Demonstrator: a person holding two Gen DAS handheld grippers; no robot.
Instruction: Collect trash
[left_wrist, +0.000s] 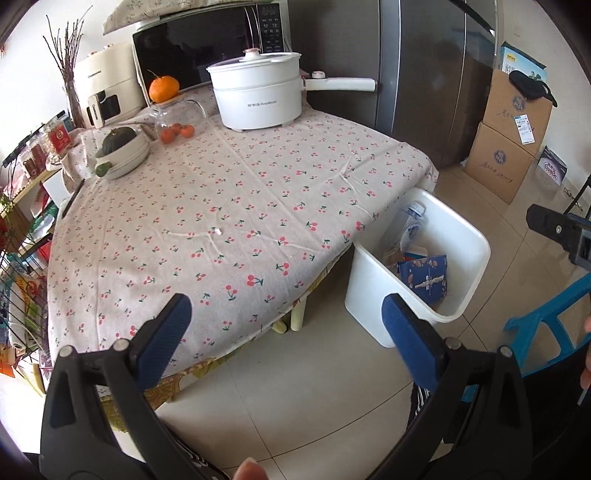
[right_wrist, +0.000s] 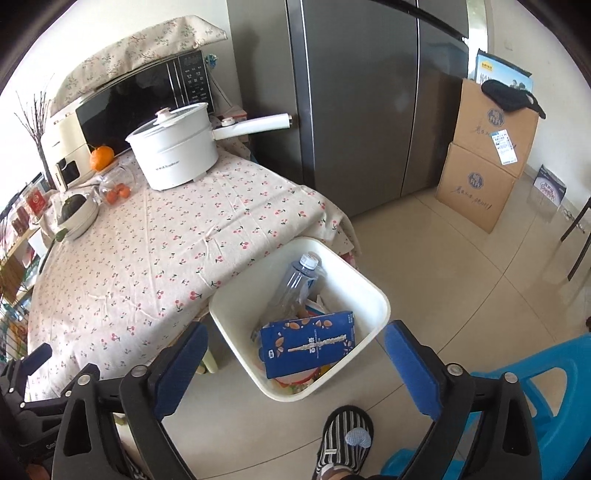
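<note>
- Beside the tall dark fridge (right_wrist: 369, 110), a table (left_wrist: 221, 221) under a pale cloth printed with red cherries fills most of both views; its near half carries nothing but creases.
- At the table's far end stand a white electric pot (left_wrist: 258, 96) with a long handle, a black-fronted microwave (left_wrist: 207, 40) and a cream bowl (left_wrist: 123, 155) with a dark green squash in it.
- Two brown cardboard boxes (right_wrist: 484, 162) are stacked against the wall, well apart from the table.
- On the tiled floor, touching the table's corner, sits the white bin (right_wrist: 373, 299), square with rounded corners and open at the top.
- Inside the bin a dark blue carton (right_wrist: 310, 343) printed with almonds lies flat on top of other scraps; a clear plastic bottle (right_wrist: 295, 284) with a white cap leans against the back wall.
- The left gripper (left_wrist: 286, 336) hangs over the table's edge with its blue-padded jaws spread wide, holding nothing.
- The right gripper (right_wrist: 291, 365) hovers just above the bin's near rim, likewise released and empty.
</note>
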